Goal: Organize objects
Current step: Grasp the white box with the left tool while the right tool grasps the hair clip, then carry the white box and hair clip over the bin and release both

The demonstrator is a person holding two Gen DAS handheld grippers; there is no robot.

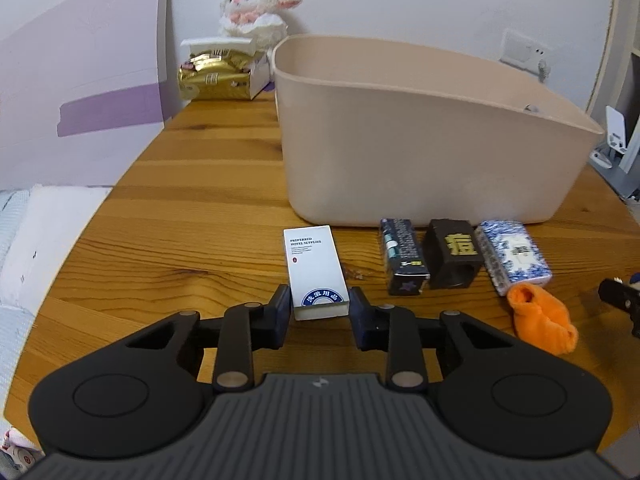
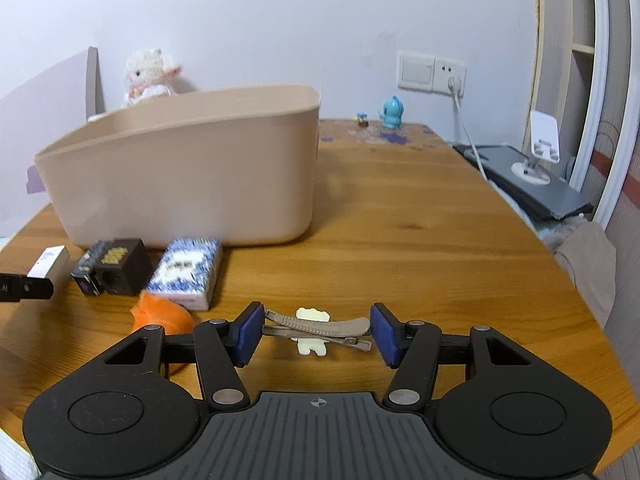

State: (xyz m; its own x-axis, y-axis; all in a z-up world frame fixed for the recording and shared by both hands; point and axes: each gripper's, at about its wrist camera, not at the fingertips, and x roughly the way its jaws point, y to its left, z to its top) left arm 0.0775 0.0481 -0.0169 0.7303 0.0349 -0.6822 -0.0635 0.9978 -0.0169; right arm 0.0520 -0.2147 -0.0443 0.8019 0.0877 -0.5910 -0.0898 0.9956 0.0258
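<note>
A white carton (image 1: 316, 272) printed "Preferred Hotel Supplies" lies flat on the wooden table (image 1: 208, 216). My left gripper (image 1: 320, 304) is shut on its near end, a pad against each side. To its right stand a dark blue box (image 1: 402, 256), a black box with a gold character (image 1: 454, 254), a blue-and-white patterned box (image 1: 514, 256) and an orange cloth (image 1: 542, 320). My right gripper (image 2: 316, 330) stands open, its pads flanking a grey hair clip (image 2: 320, 326) with a cream charm that lies crosswise on the table. A beige bin (image 2: 188, 168) stands behind.
A white plush toy (image 1: 256, 4) and a gold packet (image 1: 214, 76) sit at the back left beside a lilac board (image 1: 80, 80). A blue figurine (image 2: 392, 112), a wall socket with a cable (image 2: 456, 76) and a phone stand (image 2: 538, 148) are at the right.
</note>
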